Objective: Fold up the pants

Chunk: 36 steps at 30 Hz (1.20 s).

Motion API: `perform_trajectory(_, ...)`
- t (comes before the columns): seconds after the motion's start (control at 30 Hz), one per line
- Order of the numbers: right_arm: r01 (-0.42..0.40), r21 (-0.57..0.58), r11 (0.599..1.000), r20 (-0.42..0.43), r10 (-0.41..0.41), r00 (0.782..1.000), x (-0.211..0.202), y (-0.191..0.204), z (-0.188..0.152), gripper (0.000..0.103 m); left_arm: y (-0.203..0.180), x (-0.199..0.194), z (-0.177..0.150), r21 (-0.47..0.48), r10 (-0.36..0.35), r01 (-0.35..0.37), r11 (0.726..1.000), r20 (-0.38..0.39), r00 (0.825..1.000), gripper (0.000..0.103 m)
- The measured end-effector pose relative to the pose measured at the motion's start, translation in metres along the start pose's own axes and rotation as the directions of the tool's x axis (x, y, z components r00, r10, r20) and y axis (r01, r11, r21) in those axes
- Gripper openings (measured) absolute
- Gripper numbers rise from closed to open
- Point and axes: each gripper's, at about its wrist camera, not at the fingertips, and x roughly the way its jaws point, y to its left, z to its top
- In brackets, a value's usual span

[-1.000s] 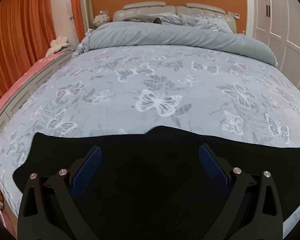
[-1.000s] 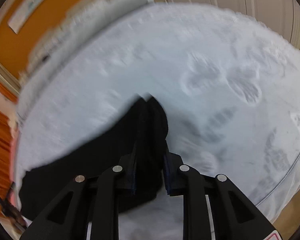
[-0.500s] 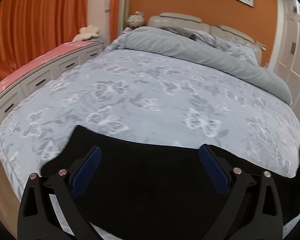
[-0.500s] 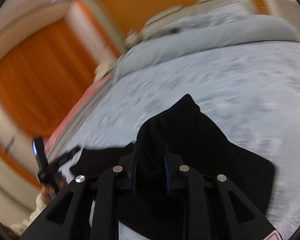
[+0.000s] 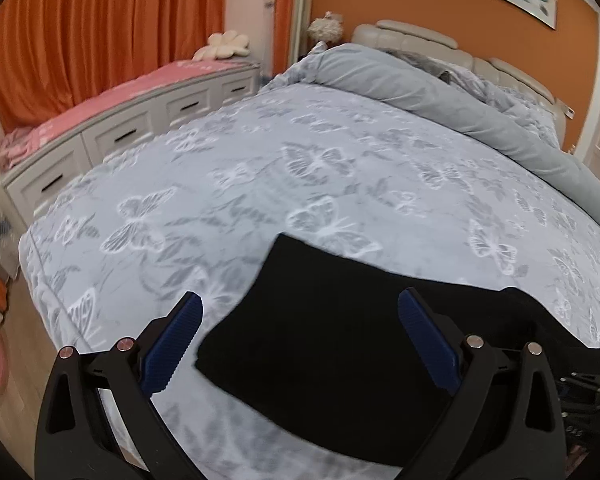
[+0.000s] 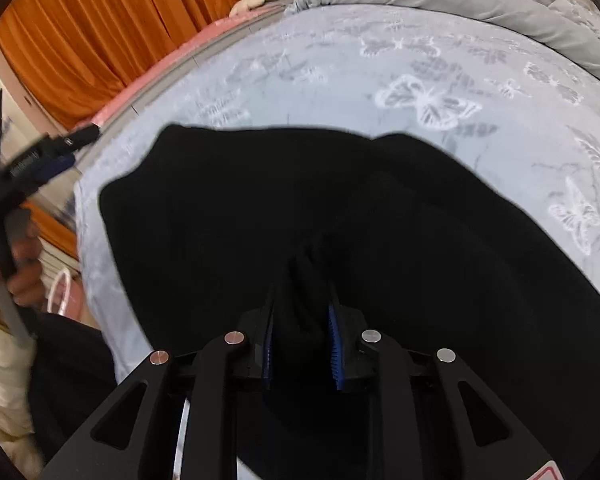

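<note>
The black pants (image 5: 340, 332) lay near the foot of the butterfly-print bedspread (image 5: 300, 168), their long axis running crosswise in front of me. My right gripper (image 6: 300, 332) was clamped on a bunched fold at their near edge, making it the closer hand. My left gripper (image 5: 300, 332) hung wide open and empty just above the cloth's left end, its blue pads (image 5: 176, 344) apart from the fabric.

black pants (image 5: 340, 332), grey butterfly-print bedspread (image 5: 260, 184)
</note>
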Motion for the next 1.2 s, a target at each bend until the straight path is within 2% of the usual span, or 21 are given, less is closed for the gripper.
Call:
perform_trajectory(0.13,-0.008,-0.060,0.998,0.014,0.009,1.000,-0.004,0.014,-0.001,0.045,0.022,0.011,-0.005,-0.034,-0.029,0.027,0.999,-0.062,0.998,0.096)
perform_trajectory(0.23,-0.020,-0.083,0.996,0.069,0.026,0.997,-0.032,0.020,0.000,0.051,0.042,0.023,-0.013,-0.119,-0.100,0.084,0.989,-0.137,0.986,0.096)
perform_trajectory(0.3,-0.007,-0.068,0.998,0.152,0.018,0.988,-0.062,0.014,0.001,0.063,0.060,0.033,-0.019,-0.220,-0.151,0.109,0.969,-0.186,0.971,0.096)
perform_trajectory(0.33,0.005,-0.054,0.999,0.187,0.005,0.982,-0.074,0.009,0.000,0.068,0.072,0.042,-0.026,-0.293,-0.179,0.110,0.950,-0.220,0.959,0.096)
perform_trajectory(0.4,0.040,-0.011,0.999,0.250,-0.036,0.968,-0.096,-0.004,-0.002,0.071,0.088,0.058,-0.036,-0.399,-0.223,0.101,0.912,-0.272,0.936,0.096)
perform_trajectory(0.43,0.063,0.013,0.998,0.268,-0.064,0.961,-0.103,-0.012,-0.003,0.075,0.094,0.069,-0.043,-0.465,-0.283,0.120,0.877,-0.300,0.911,0.095)
perform_trajectory(0.47,0.086,0.040,0.995,0.282,-0.094,0.955,-0.110,-0.020,-0.005,0.077,0.094,0.076,-0.048,-0.496,-0.313,0.122,0.860,-0.321,0.894,0.094)
perform_trajectory(0.5,0.102,0.075,0.992,0.296,-0.120,0.948,-0.118,-0.032,-0.008,0.077,0.092,0.077,-0.047,-0.488,-0.298,0.112,0.866,-0.322,0.899,0.093)
perform_trajectory(0.53,0.113,0.099,0.989,0.301,-0.138,0.944,-0.123,-0.040,-0.009,0.077,0.086,0.074,-0.044,-0.460,-0.276,0.109,0.881,-0.314,0.908,0.081)
perform_trajectory(0.57,0.129,0.124,0.984,0.303,-0.162,0.939,-0.127,-0.048,-0.011,0.077,0.078,0.074,-0.041,-0.439,-0.285,0.129,0.889,-0.311,0.907,0.048)
perform_trajectory(0.6,0.142,0.155,0.978,0.304,-0.183,0.935,-0.132,-0.057,-0.014,0.077,0.073,0.075,-0.041,-0.435,-0.296,0.139,0.890,-0.318,0.901,0.027)
perform_trajectory(0.63,0.150,0.179,0.972,0.301,-0.199,0.933,-0.135,-0.065,-0.015,0.077,0.069,0.075,-0.042,-0.458,-0.322,0.153,0.875,-0.316,0.892,0.020)
perform_trajectory(0.7,0.174,0.224,0.959,0.292,-0.237,0.927,-0.143,-0.079,-0.020,0.077,0.064,0.069,-0.038,-0.483,-0.313,0.144,0.864,-0.290,0.904,0.014)
perform_trajectory(0.77,0.202,0.252,0.946,0.282,-0.272,0.920,-0.148,-0.089,-0.023,0.077,0.053,0.056,-0.028,-0.465,-0.307,0.169,0.869,-0.238,0.922,0.013)
perform_trajectory(0.8,0.211,0.274,0.938,0.283,-0.289,0.915,-0.153,-0.095,-0.026,0.077,0.039,0.041,-0.020,-0.428,-0.301,0.198,0.882,-0.186,0.935,0.013)
perform_trajectory(0.87,0.212,0.327,0.921,0.293,-0.312,0.904,-0.166,-0.110,-0.032,0.077,0.012,0.017,-0.009,-0.350,-0.288,0.233,0.907,-0.114,0.951,0.013)
perform_trajectory(0.93,0.207,0.370,0.906,0.300,-0.327,0.896,-0.178,-0.123,-0.041,0.077,-0.028,-0.015,0.000,-0.236,-0.299,0.284,0.929,-0.031,0.954,0.013)
perform_trajectory(1.0,0.217,0.419,0.882,0.299,-0.360,0.884,-0.189,-0.138,-0.049,0.077,-0.079,-0.052,0.000,-0.093,-0.329,0.332,0.939,0.040,0.943,0.013)
perform_trajectory(1.07,0.223,0.467,0.855,0.291,-0.388,0.875,-0.198,-0.154,-0.057,0.077,-0.121,-0.075,-0.006,0.006,-0.383,0.383,0.924,0.065,0.922,0.013)
perform_trajectory(1.13,0.217,0.498,0.840,0.291,-0.398,0.870,-0.207,-0.166,-0.065,0.077,-0.170,-0.094,-0.022,0.102,-0.466,0.461,0.881,0.032,0.884,0.013)
perform_trajectory(1.2,0.214,0.520,0.827,0.293,-0.409,0.864,-0.215,-0.176,-0.073,0.077,-0.219,-0.098,-0.048,0.173,-0.534,0.538,0.825,-0.077,0.842,0.013)
